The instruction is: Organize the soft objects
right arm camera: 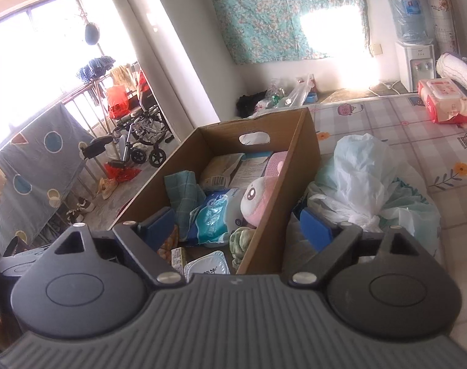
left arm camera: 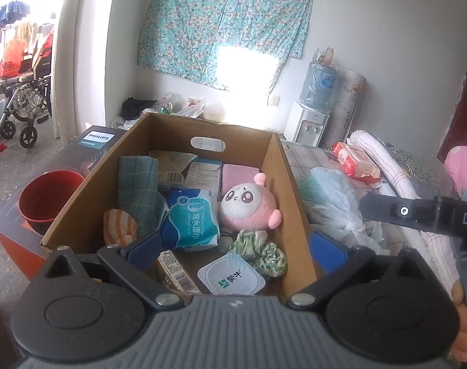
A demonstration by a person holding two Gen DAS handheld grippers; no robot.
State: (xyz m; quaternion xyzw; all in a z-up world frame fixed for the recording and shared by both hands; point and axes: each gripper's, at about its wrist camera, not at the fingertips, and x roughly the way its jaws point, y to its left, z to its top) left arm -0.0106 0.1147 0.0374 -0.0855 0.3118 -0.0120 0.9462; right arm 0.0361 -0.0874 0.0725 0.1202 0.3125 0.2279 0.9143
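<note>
An open cardboard box [left arm camera: 282, 166] holds a pink plush toy [left arm camera: 249, 203], a blue-and-white wet-wipes pack [left arm camera: 192, 218], a folded green checked cloth [left arm camera: 138, 190], an orange-striped soft piece [left arm camera: 119, 226] and a crumpled green cloth [left arm camera: 259, 252]. A yogurt cup [left arm camera: 232, 278] and a small carton [left arm camera: 175, 272] lie at the near end. My left gripper [left arm camera: 236, 250] hangs open over the box's near end, nothing between its blue pads. My right gripper [right arm camera: 236, 227] is also open, straddling the box's right wall [right arm camera: 282, 190] without touching it. The plush toy [right arm camera: 258, 198] shows in the right wrist view too.
Tied plastic bags [right arm camera: 362, 184] lie right of the box on a patterned sheet [right arm camera: 418, 141], with a red wipes pack [right arm camera: 445, 101] farther back. A red bowl [left arm camera: 49, 196] and a dark Philips box [left arm camera: 95, 144] sit left of the box. A water dispenser [left arm camera: 307, 126] stands behind.
</note>
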